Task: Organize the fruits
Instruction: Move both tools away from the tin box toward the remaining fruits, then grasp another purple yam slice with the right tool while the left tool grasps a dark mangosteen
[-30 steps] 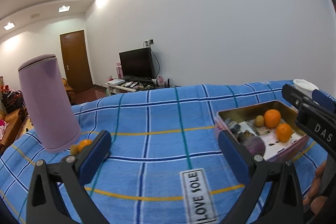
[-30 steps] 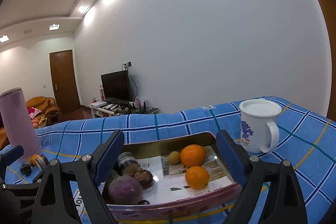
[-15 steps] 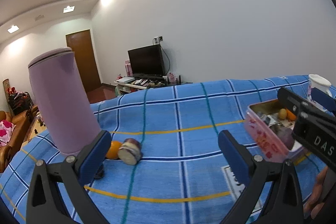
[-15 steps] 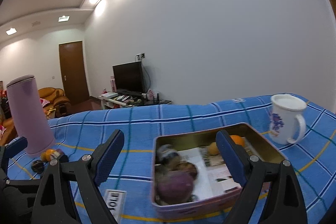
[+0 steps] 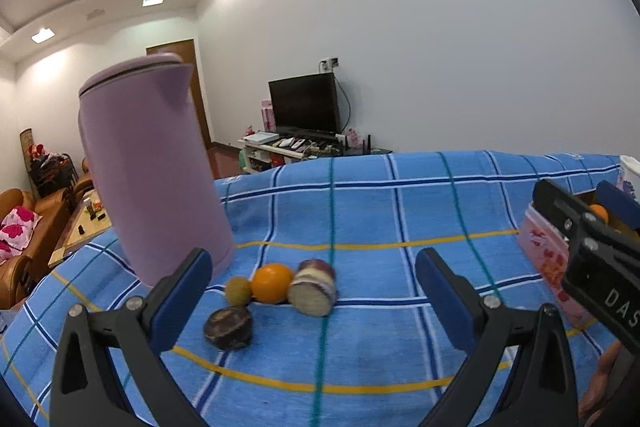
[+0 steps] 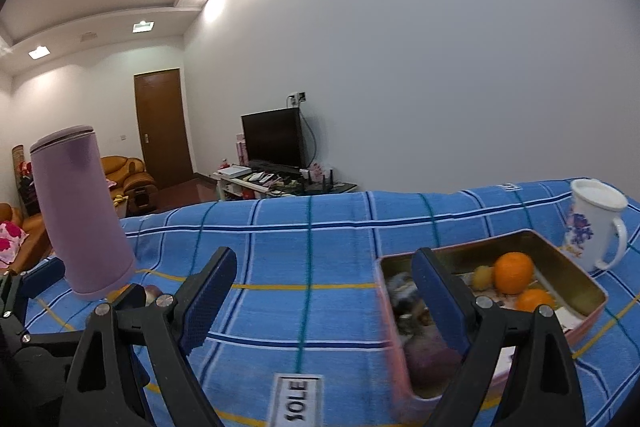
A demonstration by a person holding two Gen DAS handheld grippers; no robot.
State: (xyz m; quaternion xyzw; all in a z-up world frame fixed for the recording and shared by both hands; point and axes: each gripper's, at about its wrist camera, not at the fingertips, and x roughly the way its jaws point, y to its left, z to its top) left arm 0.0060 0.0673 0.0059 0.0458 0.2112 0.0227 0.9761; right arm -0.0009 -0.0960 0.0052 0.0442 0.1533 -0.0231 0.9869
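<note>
In the left wrist view my left gripper (image 5: pixel 312 287) is open and empty just above a cluster on the blue plaid cloth: an orange (image 5: pixel 272 283), a small yellow-green fruit (image 5: pixel 238 290), a cut purple fruit (image 5: pixel 313 287) and a dark round fruit (image 5: pixel 228 327). In the right wrist view my right gripper (image 6: pixel 324 287) is open and empty over the cloth. Its right finger overlaps the pink tin (image 6: pixel 588 319), which holds two oranges (image 6: pixel 514 271), a small yellow fruit (image 6: pixel 483 275) and purple fruits (image 6: pixel 432 363).
A tall lilac flask (image 5: pixel 152 167) stands just behind the cluster, also in the right wrist view (image 6: pixel 80 211). A white floral mug (image 6: pixel 596 227) stands right of the tin. The right gripper shows at the left view's right edge (image 5: pixel 592 247).
Both views have swung left. The left gripper has come close to the fruit cluster by the flask. The tin has slid to the right in both views.
</note>
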